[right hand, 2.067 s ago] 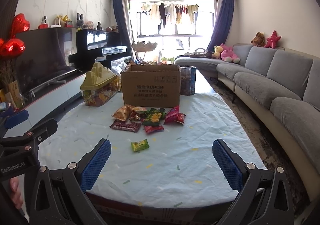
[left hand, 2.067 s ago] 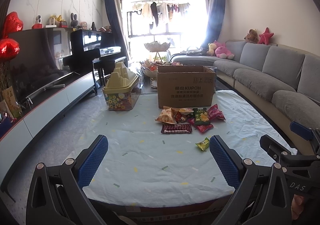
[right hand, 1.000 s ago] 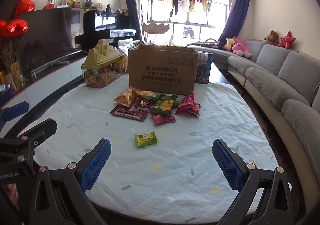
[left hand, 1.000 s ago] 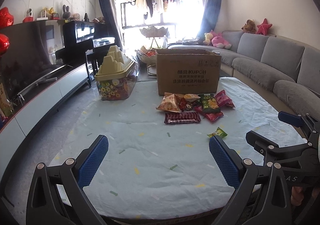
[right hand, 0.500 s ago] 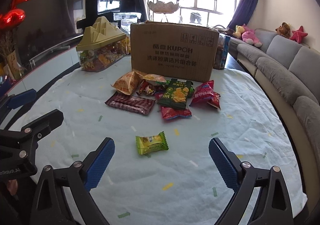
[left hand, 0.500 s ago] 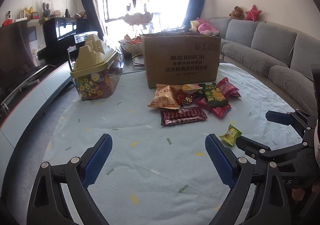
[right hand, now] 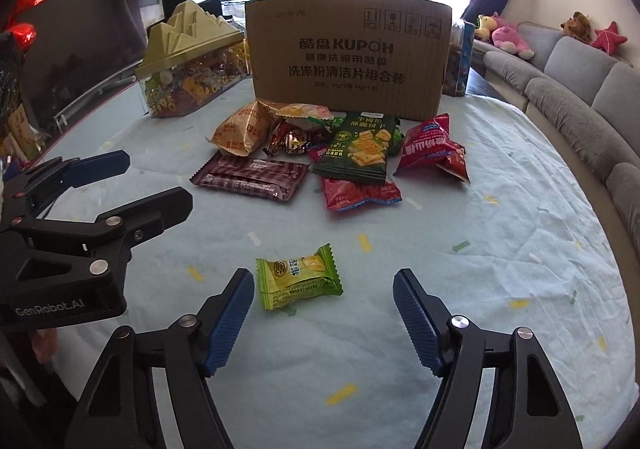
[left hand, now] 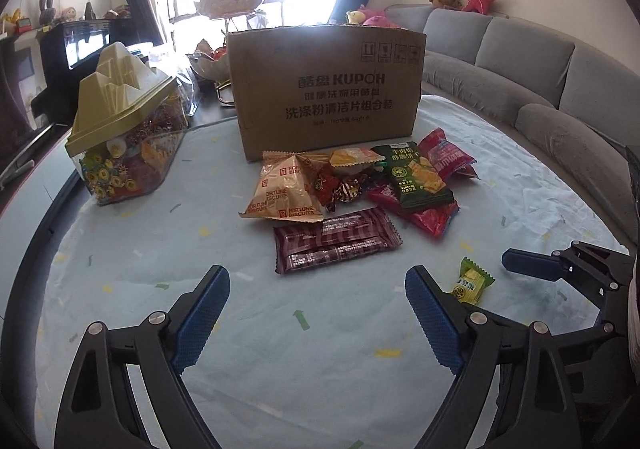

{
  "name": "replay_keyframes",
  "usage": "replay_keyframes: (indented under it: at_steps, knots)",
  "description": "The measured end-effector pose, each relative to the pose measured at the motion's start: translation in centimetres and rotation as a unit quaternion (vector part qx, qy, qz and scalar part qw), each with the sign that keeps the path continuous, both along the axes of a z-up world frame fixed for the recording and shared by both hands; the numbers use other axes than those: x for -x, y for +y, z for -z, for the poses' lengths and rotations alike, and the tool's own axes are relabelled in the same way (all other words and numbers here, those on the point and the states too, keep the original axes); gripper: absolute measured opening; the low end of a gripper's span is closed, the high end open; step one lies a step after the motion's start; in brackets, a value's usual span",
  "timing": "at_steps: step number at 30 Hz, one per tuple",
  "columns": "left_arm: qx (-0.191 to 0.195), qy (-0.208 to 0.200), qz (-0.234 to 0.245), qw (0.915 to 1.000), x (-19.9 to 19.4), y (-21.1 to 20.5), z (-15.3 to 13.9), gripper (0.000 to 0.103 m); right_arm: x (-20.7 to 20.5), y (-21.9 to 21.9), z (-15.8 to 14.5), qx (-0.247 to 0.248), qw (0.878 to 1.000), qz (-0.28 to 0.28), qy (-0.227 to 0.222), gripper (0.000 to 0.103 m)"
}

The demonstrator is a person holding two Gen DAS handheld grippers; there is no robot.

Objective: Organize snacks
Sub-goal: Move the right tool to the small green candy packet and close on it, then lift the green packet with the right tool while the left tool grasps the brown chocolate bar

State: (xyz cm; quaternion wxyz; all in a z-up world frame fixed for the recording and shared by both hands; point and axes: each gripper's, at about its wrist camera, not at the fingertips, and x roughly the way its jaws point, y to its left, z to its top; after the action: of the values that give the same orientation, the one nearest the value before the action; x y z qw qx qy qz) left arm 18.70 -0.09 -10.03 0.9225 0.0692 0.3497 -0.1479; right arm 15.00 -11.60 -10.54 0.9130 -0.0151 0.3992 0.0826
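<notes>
Right gripper jaws closing, green candy between the pads, untouched, left gripper closing over bare tablecloth, snack pile against cardboard box toward table's far edge, lower packets half hidden.

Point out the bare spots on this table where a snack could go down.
Free cloth: between the candy jar and the brown wafer pack, and right of the red bags toward the sofa. Crowded: the snack pile against the cardboard box.
</notes>
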Motion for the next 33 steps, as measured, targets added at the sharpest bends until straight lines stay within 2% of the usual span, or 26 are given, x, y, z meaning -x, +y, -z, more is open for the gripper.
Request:
replay_keyframes:
  at_steps: [6,8,10,13,17,22,24,25,26,33]
  knots:
    - [0.001,0.021,0.010,0.9997,-1.9,-0.9,0.5,0.091,-0.8,-0.3,0.3,-0.014,1.000,-0.006,0.012,0.054]
    - [-0.001,0.028,0.012,0.9995,-2.5,-1.3,0.8,0.091,-1.2,-0.5,0.2,-0.019,1.000,-0.006,0.016,0.038]
    - [-0.003,0.033,0.015,0.9993,-3.1,-1.8,0.9,0.091,-1.7,-1.0,0.1,-0.032,0.999,-0.006,0.021,0.035]
    - [-0.005,0.040,0.022,0.9989,-3.8,-2.6,1.1,0.091,-2.2,-1.6,-0.4,-0.039,0.999,-0.002,0.017,0.023]
    - [-0.009,0.052,0.022,0.9983,-4.7,-3.3,1.7,0.091,-3.0,-2.4,-0.8,-0.040,0.999,0.004,0.012,0.018]
    - [-0.018,0.056,0.023,0.9980,-5.0,-4.0,1.6,0.091,-3.2,-3.1,-0.9,-0.054,0.998,-0.002,0.016,0.018]
    - [-0.025,0.052,0.018,0.9982,-4.7,-3.9,1.4,0.091,-3.0,-3.3,-1.1,-0.067,0.998,-0.001,0.015,0.025]
    - [-0.024,0.051,0.015,0.9983,-4.6,-3.6,1.3,0.091,-3.0,-3.3,-1.1,-0.074,0.997,-0.002,0.017,0.037]
    - [-0.020,0.053,0.013,0.9983,-4.4,-3.4,1.3,0.092,-3.1,-3.3,-1.0,-0.078,0.997,-0.004,0.020,0.039]
    - [-0.011,0.062,-0.001,0.9980,-4.2,-2.0,1.7,0.092,-3.6,-2.5,-0.3,-0.061,0.997,-0.012,0.034,0.039]
